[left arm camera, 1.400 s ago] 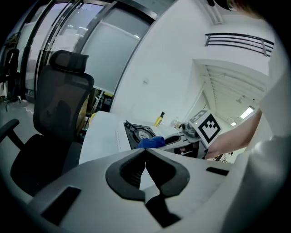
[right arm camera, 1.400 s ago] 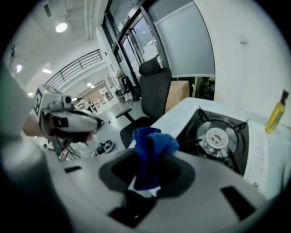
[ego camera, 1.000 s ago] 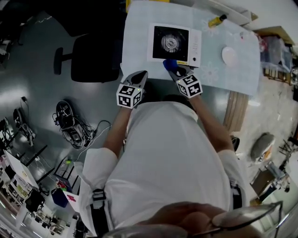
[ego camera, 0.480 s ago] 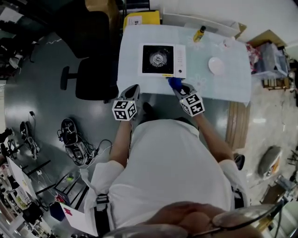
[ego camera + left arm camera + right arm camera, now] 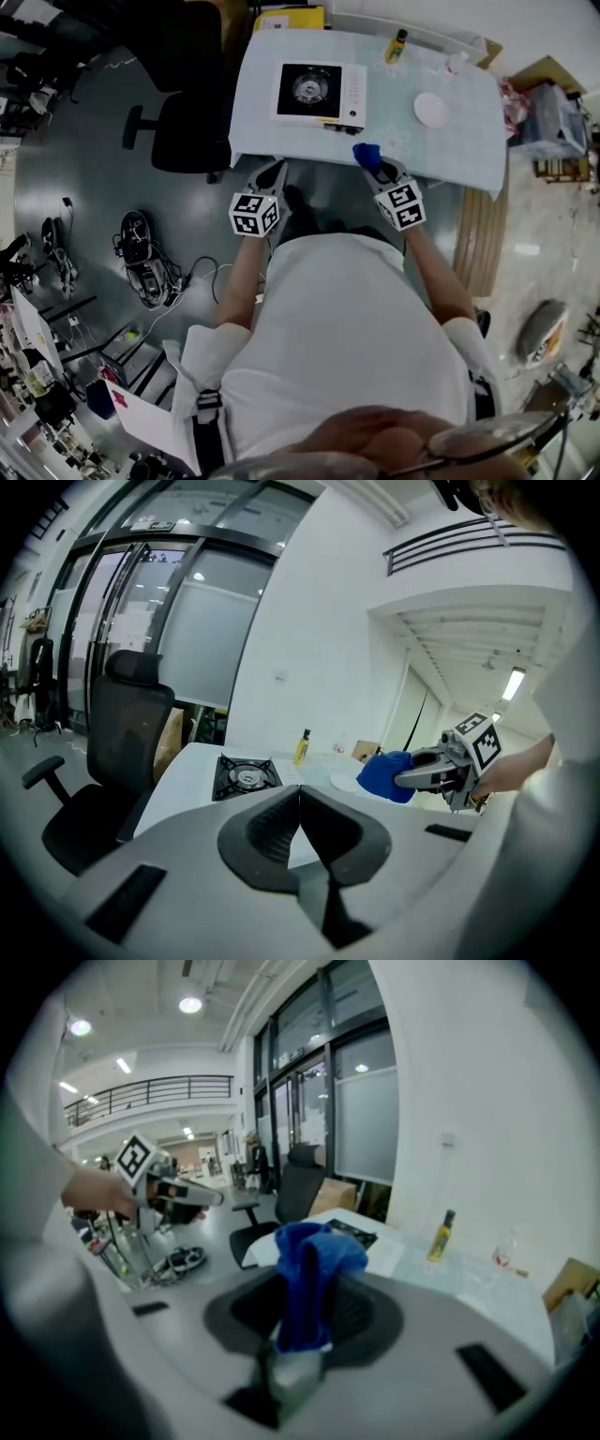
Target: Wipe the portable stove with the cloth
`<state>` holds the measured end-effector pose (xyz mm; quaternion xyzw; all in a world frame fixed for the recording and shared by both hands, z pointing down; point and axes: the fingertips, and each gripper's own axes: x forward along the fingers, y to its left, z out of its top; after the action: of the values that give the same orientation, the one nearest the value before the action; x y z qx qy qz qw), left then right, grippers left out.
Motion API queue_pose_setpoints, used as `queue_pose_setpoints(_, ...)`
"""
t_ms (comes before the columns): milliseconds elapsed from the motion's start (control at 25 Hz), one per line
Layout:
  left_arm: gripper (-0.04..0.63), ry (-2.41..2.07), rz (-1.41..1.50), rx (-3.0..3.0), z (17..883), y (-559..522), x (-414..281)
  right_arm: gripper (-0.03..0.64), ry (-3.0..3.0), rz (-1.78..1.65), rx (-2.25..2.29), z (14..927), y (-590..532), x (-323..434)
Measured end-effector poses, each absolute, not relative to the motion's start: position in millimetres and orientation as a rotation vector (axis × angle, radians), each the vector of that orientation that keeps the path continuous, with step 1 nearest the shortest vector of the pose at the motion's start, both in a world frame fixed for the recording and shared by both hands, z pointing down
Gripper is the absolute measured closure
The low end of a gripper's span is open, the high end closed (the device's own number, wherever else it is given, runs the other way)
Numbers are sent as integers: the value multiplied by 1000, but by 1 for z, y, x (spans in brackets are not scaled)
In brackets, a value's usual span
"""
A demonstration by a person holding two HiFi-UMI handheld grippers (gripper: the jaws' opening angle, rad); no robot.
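The portable stove (image 5: 317,92), white with a black burner top, sits at the far left of the light-covered table (image 5: 450,155). My right gripper (image 5: 370,159) is shut on a blue cloth (image 5: 367,154) and hangs over the table's near edge, right of the stove and apart from it. In the right gripper view the cloth (image 5: 309,1269) bunches up between the jaws, with the stove (image 5: 352,1232) beyond. My left gripper (image 5: 272,172) is shut with nothing in it, just off the table's near edge. In the left gripper view the stove (image 5: 246,775) lies ahead and the cloth (image 5: 386,775) shows at right.
A yellow bottle (image 5: 397,45) stands at the table's far edge and a white plate (image 5: 433,110) lies right of the stove. A black office chair (image 5: 178,131) stands left of the table. Cables and gear (image 5: 141,258) lie on the floor at left.
Both grippers have drawn back from the stove's front edge to the table's near edge. The right gripper still holds the blue cloth. The stove looks farther away.
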<state>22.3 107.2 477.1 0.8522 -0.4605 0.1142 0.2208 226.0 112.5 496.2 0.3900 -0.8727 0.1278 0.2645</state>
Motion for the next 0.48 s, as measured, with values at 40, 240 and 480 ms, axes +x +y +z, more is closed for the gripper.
queue_pose_setpoints(40, 563, -1281, 314, 2363, 474, 114, 26, 500, -2366, 346, 1057, 495, 117, 230)
queue_pose_setpoints(240, 563, -1348, 221, 2334, 464, 148, 19, 500, -2396, 350, 1079, 485, 142, 225)
queue_pose_setpoints(480, 563, -1368, 205, 2342, 454, 182, 8, 500, -2435, 297, 1093, 468, 161, 215)
